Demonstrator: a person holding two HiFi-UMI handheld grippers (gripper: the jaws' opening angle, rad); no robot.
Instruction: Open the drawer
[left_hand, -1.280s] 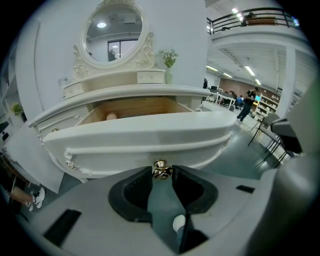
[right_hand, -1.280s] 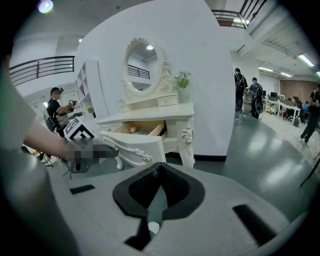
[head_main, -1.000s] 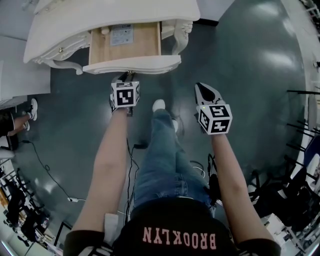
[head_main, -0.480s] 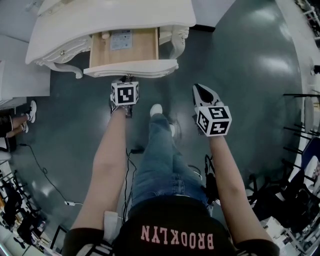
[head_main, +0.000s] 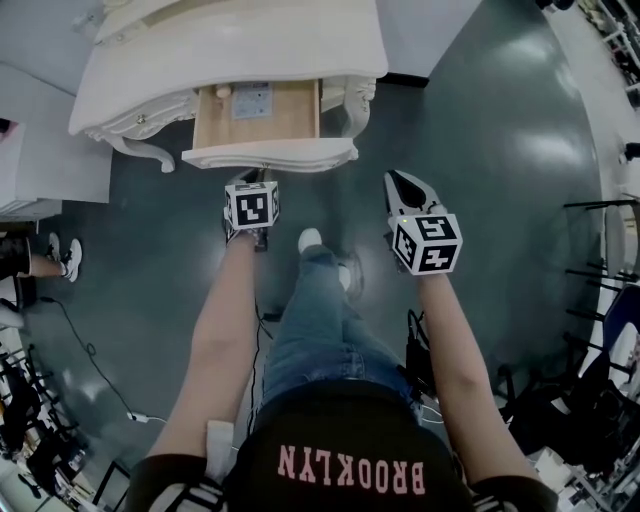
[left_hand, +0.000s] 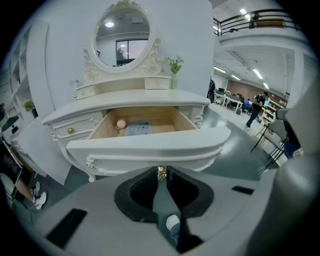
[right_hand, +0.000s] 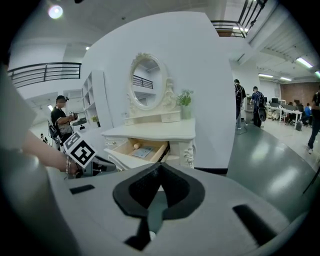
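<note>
At the bench's (head_main: 250, 50) front edge the drawer (head_main: 270, 155) stood well out — seemingly done; your left tongs (left_hand: 161, 174), just closing, and shut right tongs (right_hand: 159, 166) held nothing.

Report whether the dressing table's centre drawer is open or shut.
Open. The drawer stands pulled out from under the tabletop, and its wooden inside shows from above, with a leaflet lying in it.

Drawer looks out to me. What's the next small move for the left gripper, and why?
Probably draw the left gripper back and stop: the drawer already stands pulled out, contents showing, and the jaws, just closing, hold nothing; the brass knob sits beyond their tips.
</note>
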